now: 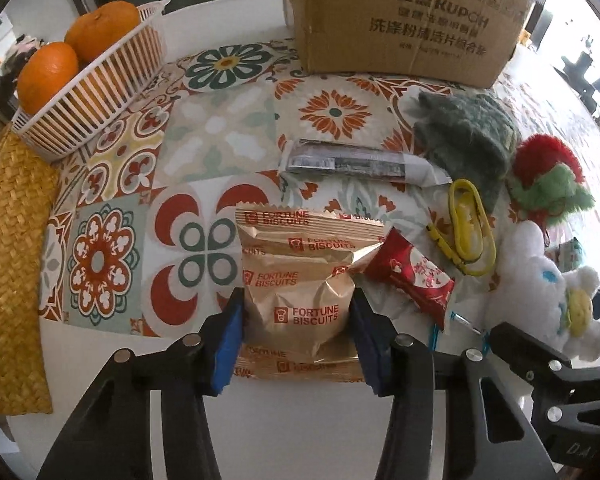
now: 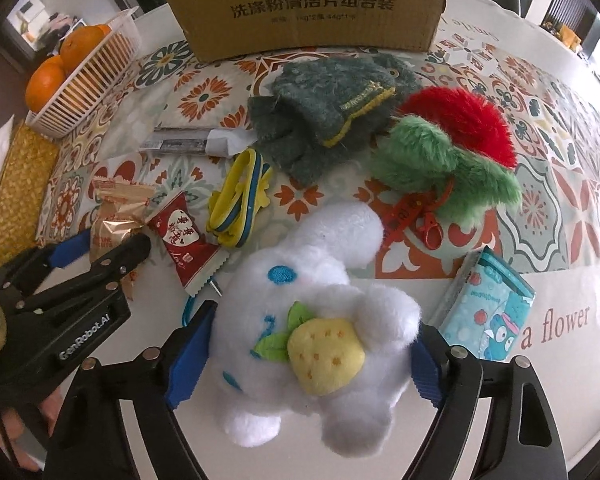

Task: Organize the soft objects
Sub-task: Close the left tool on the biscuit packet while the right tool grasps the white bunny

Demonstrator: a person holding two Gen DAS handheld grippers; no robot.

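Left gripper (image 1: 298, 320): pointing steeply down, blue pads (image 1: 228, 344) pressed against both sides of gold biscuit packet (image 1: 300, 280). Right gripper (image 2: 314, 344): pointing steeply down, jaws wide, blue pads (image 2: 190, 356) against both flanks of white plush toy (image 2: 312, 300). Grippers side by side, close.

gold pkt (image 1: 300, 280): "fortune biscuits"; box (image 2: 300, 0): "kupoh"

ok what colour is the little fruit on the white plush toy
Pale yellow with orange dots and green leaves: the stitched strawberry on the white plush toy shows best in the right wrist view.
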